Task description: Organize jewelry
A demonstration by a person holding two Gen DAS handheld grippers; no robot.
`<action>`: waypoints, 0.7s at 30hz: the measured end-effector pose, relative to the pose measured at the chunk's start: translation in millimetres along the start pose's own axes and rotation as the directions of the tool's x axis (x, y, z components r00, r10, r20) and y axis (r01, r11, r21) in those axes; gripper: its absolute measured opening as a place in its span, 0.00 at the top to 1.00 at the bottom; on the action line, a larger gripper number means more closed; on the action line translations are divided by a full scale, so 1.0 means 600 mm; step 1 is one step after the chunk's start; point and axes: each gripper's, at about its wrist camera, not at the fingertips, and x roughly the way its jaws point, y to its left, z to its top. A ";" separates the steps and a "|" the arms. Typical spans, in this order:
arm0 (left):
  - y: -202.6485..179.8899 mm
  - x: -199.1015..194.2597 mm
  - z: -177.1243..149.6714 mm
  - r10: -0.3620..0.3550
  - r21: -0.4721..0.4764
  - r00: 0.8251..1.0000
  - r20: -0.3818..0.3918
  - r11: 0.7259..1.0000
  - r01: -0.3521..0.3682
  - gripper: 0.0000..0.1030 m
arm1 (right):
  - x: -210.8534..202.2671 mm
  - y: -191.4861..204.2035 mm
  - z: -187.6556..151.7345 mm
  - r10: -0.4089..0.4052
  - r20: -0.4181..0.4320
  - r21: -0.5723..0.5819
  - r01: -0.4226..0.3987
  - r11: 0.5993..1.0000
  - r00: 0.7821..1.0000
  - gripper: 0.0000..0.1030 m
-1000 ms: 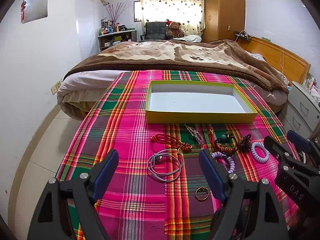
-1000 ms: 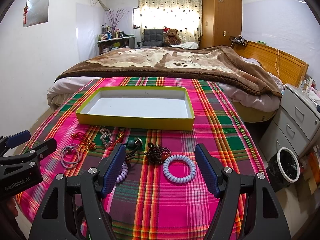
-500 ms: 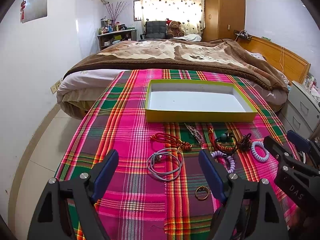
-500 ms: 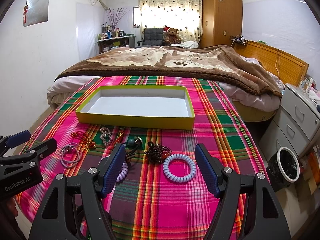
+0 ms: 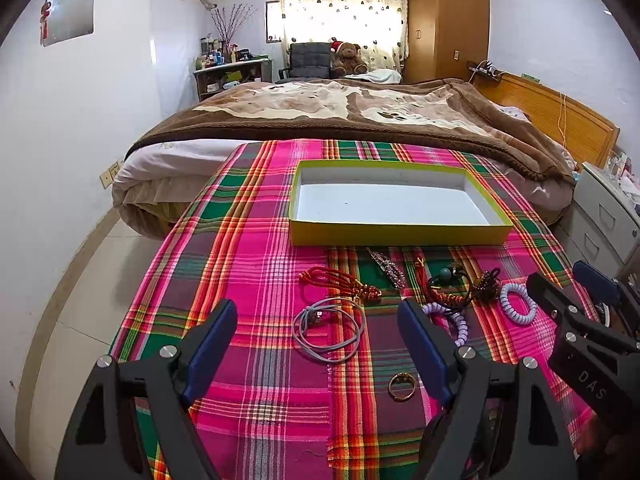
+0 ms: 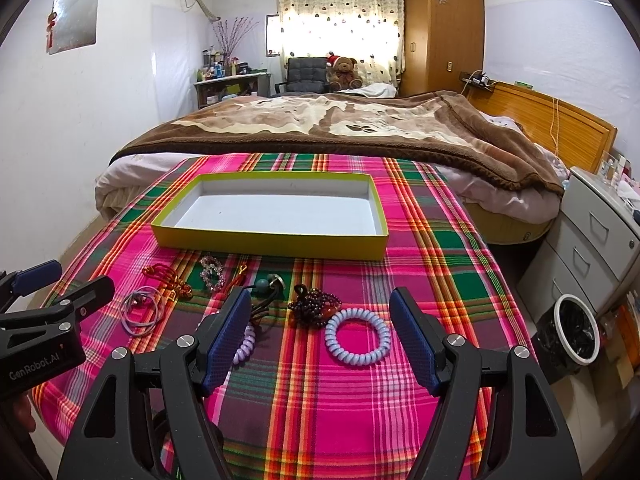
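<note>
A shallow yellow box (image 5: 400, 236) (image 6: 272, 242) with a white floor sits on the plaid cloth, nothing in it. In front of it lie jewelry pieces: a red cord bracelet (image 5: 340, 280), grey loops (image 5: 328, 328) (image 6: 142, 312), a gold ring (image 5: 402, 385), a sparkly hair clip (image 5: 386, 266), a lilac spiral band (image 5: 456, 320), dark beads (image 6: 316, 304) and a pale blue spiral band (image 6: 358, 340) (image 5: 518, 304). My left gripper (image 5: 316, 348) is open, hovering near the grey loops. My right gripper (image 6: 324, 336) is open above the blue spiral band.
A bed with a brown blanket (image 5: 360, 112) lies behind the table. Grey drawers (image 6: 592, 240) and a bin (image 6: 576, 328) stand at the right. The table's left edge drops to the floor (image 5: 72, 300).
</note>
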 end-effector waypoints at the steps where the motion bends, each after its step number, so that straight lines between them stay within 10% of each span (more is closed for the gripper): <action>1: 0.001 0.000 0.001 -0.006 -0.001 1.000 -0.001 1.000 0.006 0.19 | 0.000 0.000 0.000 0.000 -0.002 -0.001 0.000 1.000 1.000 0.30; 12: 0.040 0.009 -0.007 -0.063 -0.034 0.997 -0.043 0.997 0.062 0.19 | -0.004 -0.017 -0.034 0.167 -0.085 0.001 -0.167 0.986 0.982 0.30; 21: 0.083 0.018 -0.031 -0.133 -0.099 0.985 -0.110 0.987 0.122 0.19 | -0.005 0.015 -0.078 0.329 -0.191 -0.042 -0.342 0.939 0.925 0.30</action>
